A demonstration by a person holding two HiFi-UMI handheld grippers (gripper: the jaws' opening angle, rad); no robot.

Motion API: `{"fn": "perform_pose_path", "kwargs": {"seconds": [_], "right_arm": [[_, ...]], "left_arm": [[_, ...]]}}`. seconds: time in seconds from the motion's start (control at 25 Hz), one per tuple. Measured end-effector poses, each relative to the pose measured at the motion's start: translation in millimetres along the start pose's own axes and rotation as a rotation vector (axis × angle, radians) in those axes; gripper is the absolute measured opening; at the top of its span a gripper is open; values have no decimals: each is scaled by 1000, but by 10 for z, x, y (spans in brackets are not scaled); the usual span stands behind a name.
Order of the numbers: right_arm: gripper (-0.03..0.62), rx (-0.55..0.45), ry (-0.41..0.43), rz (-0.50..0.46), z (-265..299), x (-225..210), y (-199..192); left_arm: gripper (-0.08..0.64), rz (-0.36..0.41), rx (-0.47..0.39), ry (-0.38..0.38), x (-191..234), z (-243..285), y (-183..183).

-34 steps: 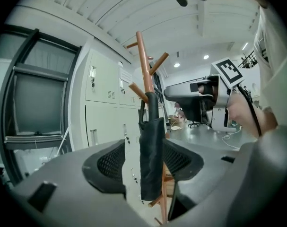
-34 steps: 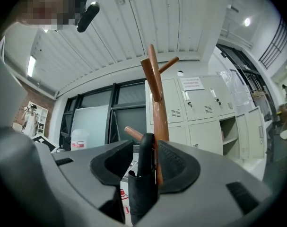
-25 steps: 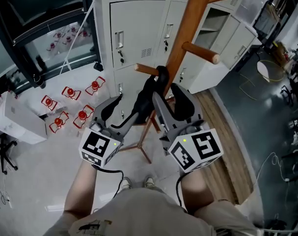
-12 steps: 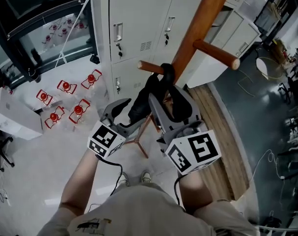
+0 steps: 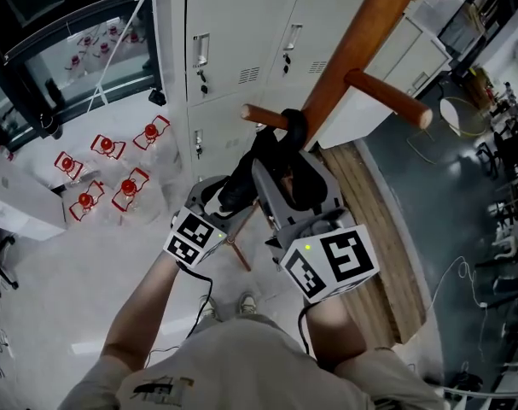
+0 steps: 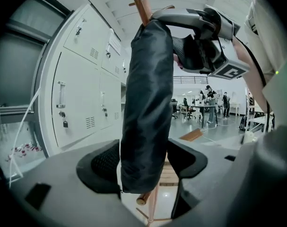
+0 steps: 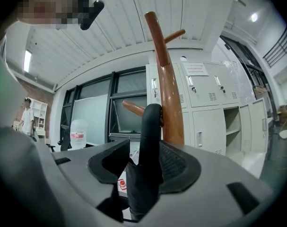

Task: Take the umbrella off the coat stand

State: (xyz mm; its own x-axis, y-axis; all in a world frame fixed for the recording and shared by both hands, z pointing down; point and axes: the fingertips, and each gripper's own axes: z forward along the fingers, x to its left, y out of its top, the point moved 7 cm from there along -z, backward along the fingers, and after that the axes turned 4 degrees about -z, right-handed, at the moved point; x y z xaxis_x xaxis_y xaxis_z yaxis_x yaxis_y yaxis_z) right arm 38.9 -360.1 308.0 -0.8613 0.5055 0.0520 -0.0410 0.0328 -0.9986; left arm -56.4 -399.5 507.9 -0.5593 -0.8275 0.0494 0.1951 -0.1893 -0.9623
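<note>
A black folded umbrella (image 5: 248,167) hangs by its curved handle (image 5: 291,126) from a low peg (image 5: 265,116) of the wooden coat stand (image 5: 352,67). My right gripper (image 5: 286,166) is high up by the peg, shut on the umbrella (image 7: 151,136) just below the handle's bend. My left gripper (image 5: 227,196) sits lower, its jaws wide on either side of the umbrella's lower body (image 6: 145,103). The pads do not press on it, so it is open. In the left gripper view the right gripper (image 6: 204,37) shows above, at the umbrella's top.
White lockers (image 5: 241,41) stand right behind the stand. Several red objects (image 5: 113,169) lie on the pale floor at the left beside a white box (image 5: 20,199). A wooden floor strip (image 5: 365,229) and dark floor with cables (image 5: 463,118) lie to the right.
My left gripper has sunk down along the umbrella toward its lower end. The right gripper has stayed at the handle by the peg.
</note>
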Motion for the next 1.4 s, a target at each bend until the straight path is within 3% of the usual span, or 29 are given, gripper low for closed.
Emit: {"fn": "perform_pose_path", "kwargs": {"seconds": [0.12, 0.24, 0.72, 1.4], "right_arm": [[175, 0, -9, 1, 21, -23, 0], [115, 6, -24, 6, 21, -59, -7], [110, -11, 4, 21, -29, -55, 20], [110, -166, 166, -6, -77, 274, 640]], "left_arm": [[298, -10, -20, -7, 41, 47, -35], [298, -8, -36, -12, 75, 60, -36], [280, -4, -15, -15, 0, 7, 43], [279, 46, -62, 176, 14, -651, 583]]}}
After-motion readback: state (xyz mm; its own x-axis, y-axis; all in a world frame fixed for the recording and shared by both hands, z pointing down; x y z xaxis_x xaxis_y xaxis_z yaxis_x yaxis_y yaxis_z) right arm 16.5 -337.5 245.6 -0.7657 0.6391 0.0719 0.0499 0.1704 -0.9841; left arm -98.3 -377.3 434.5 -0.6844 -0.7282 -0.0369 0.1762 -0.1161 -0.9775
